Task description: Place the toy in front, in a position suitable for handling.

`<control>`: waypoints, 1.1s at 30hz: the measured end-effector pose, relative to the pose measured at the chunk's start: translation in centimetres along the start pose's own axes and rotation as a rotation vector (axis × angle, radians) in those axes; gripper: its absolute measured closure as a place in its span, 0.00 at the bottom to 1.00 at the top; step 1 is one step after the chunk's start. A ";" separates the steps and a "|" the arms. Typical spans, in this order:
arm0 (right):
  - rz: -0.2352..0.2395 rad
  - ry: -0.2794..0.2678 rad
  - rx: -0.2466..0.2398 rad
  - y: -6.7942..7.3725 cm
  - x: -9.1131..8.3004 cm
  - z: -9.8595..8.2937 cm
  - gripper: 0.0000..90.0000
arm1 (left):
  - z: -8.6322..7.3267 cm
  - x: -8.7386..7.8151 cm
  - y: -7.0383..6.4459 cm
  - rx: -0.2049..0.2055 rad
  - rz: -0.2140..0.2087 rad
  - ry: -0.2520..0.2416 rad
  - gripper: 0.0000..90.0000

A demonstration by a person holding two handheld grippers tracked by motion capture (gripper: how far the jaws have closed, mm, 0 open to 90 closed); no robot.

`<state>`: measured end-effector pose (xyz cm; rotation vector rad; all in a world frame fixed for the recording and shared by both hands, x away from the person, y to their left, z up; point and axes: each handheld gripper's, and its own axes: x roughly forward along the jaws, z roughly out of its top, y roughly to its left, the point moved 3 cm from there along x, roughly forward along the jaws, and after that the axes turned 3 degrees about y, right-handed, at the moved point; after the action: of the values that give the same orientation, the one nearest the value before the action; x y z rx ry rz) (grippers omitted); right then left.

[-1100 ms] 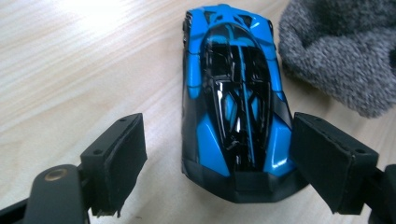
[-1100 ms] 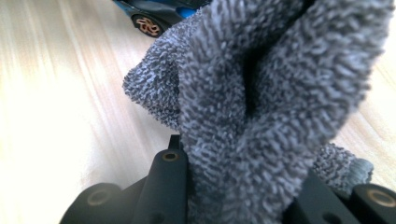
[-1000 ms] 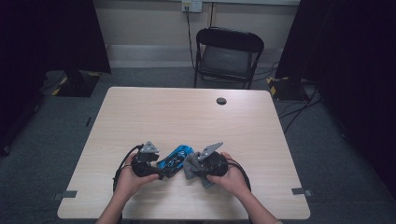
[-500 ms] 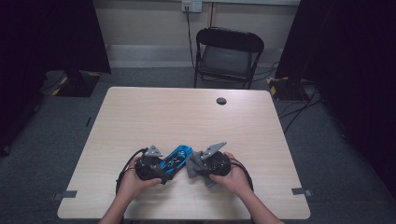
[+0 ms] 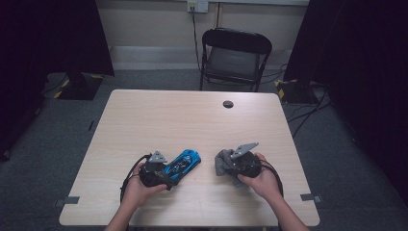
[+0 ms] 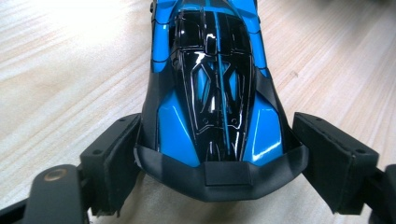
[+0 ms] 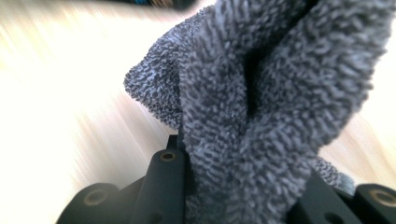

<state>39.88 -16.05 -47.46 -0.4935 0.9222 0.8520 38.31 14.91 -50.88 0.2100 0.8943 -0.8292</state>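
Left gripper (image 6: 219,154): jaws stand either side of the car's (image 6: 217,93) near end. The left pad appears to touch the body; the right pad shows a narrow gap, so a firm grip cannot be confirmed. The car sits on the table (image 5: 192,120), near the front edge, left of centre, nose pointing away and to the right.

Right gripper (image 5: 230,164): jaws closed on a grey cloth (image 7: 261,107), which bunches up between them. The cloth is held apart from the car, to its right.

Judged step: wiping the car while the left gripper steadies it.

Hazards:
- Car rolls or pivots under wiping pressure. Cause: loose hold at one end only, wheels free on a smooth top.
- Cloth slips from the jaws. Cause: thick pile, grip near one edge.
- Cloth snags on bodywork edges, dragging the car sideways.
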 end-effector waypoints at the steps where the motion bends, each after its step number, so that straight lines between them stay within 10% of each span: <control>1: -0.002 0.005 0.007 -0.2 0.0 -0.4 0.83 | 0.0 0.0 0.0 0.000 0.002 -0.002 0.22; 33: -0.008 -0.089 0.054 0.1 -2.5 -2.0 0.34 | 0.2 0.2 -0.3 -0.003 0.025 -0.003 0.23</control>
<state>38.02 -18.42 -46.38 -0.4091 0.8584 0.8331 38.29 14.53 -50.91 0.2171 0.8888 -0.8044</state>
